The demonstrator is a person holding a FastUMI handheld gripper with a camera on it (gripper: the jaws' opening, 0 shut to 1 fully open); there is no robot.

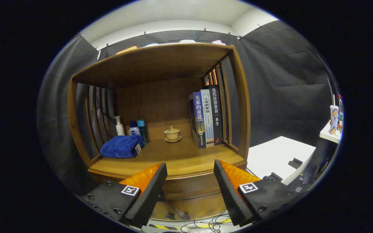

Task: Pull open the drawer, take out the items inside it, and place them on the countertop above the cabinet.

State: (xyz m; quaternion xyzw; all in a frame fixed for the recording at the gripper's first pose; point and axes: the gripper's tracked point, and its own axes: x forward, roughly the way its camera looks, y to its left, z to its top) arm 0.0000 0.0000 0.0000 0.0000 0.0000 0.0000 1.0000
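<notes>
The fingers (190, 168) stand spread apart, holding nothing, with bare wooden counter (186, 158) just beyond their tips. The shut drawer (189, 189) front lies between them, below the counter's edge. Farther ahead sit a blue towel (122, 146), a lidded teacup (173, 133) and upright books (206, 116).

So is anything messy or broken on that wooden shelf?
Nothing looks broken or spilled. The blue towel lies bunched rather than folded, beside the bottles. The lidded cup sits straight on its saucer and the books stand upright. The tongs are open, empty, in front of the closed drawer.
</notes>
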